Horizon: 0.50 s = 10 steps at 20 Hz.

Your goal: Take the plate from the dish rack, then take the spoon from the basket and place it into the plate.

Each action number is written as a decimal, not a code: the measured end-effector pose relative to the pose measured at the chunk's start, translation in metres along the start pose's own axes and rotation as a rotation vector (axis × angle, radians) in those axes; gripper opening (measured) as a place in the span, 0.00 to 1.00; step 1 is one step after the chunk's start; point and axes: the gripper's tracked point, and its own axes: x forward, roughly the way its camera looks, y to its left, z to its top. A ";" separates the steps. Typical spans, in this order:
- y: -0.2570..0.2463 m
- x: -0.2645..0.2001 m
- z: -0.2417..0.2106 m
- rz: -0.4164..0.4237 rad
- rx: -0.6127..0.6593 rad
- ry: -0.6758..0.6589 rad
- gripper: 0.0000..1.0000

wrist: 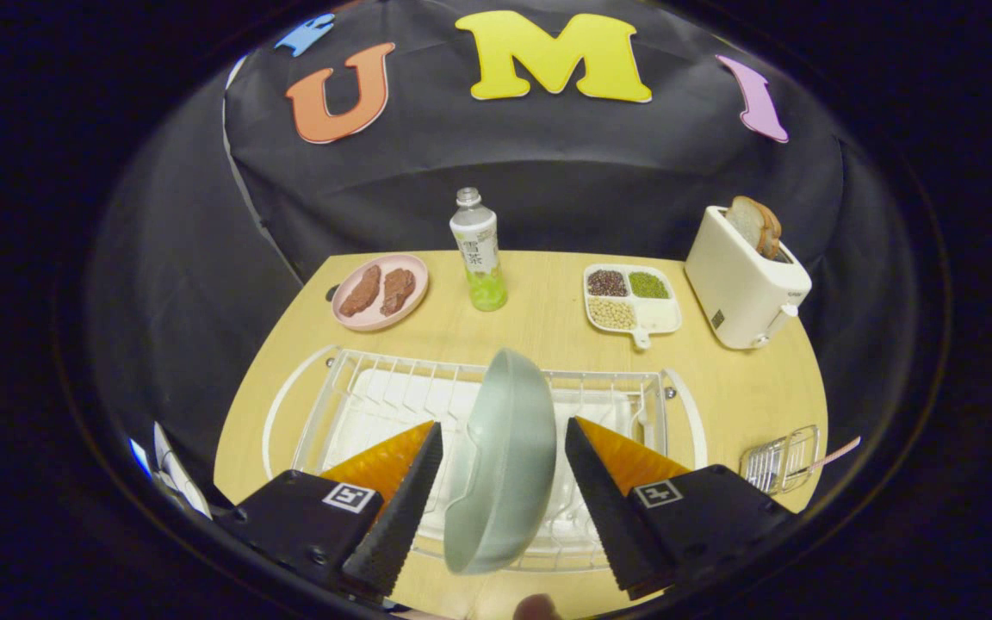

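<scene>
A pale grey-green plate (505, 465) stands on edge in the white wire dish rack (358, 387), tilted a little. My gripper (503, 435) is open, and the plate sits between its two fingers with a gap on each side; neither finger touches it. To the right of the rack lies a small wire basket (778, 458) with a pink spoon handle (840, 449) sticking out of it.
On the far half of the wooden table (720, 387) stand a pink plate with two brown pieces (380, 291), a drink bottle (479, 251), a divided tray of beans (631, 297) and a white toaster with bread (746, 275).
</scene>
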 end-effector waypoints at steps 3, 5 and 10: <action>0.002 0.008 -0.003 -0.009 0.019 0.036 0.80; 0.000 0.011 -0.007 -0.030 0.040 0.061 0.70; -0.004 0.006 -0.017 -0.090 0.089 0.102 0.43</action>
